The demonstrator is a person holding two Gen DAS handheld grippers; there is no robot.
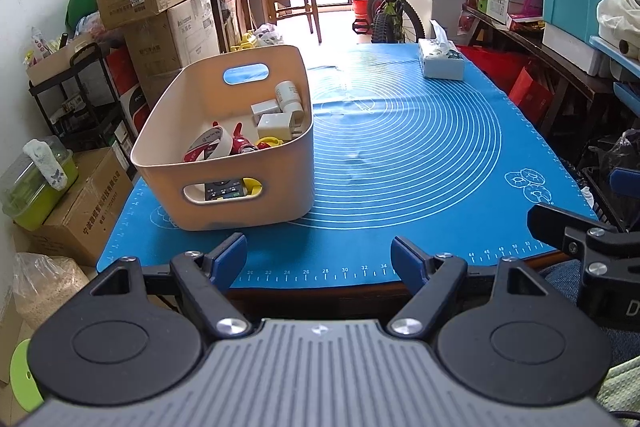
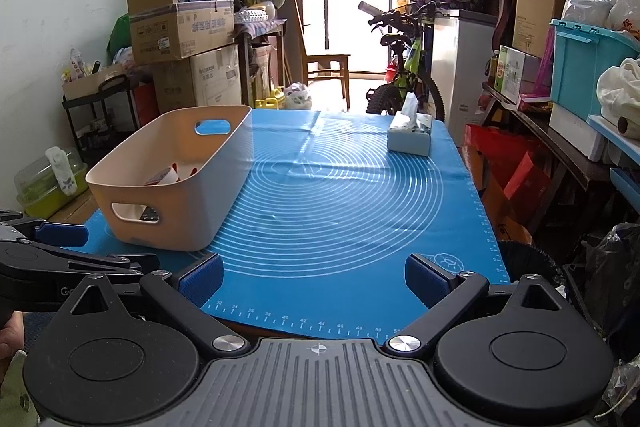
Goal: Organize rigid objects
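Both claws hover at the near edge of the counter, and neither has hold of anything. The left claw has its blue-padded fingers spread wide apart, with only bare mat showing between them. The right claw is likewise spread wide, its pads apart over the ruler markings at the mat's edge.

The blue silicone mat covers the counter, printed with pale concentric rings. On its left side stands a beige plastic bin with cut-out handles. Inside it lie the rigid things: a roll of tape with red and white print, several white chargers heaped toward the far right corner, something red beside the tape, a yellow piece, and a remote control visible through the near handle slot.

A tissue box sits at the far right of the mat, well apart from the bin.
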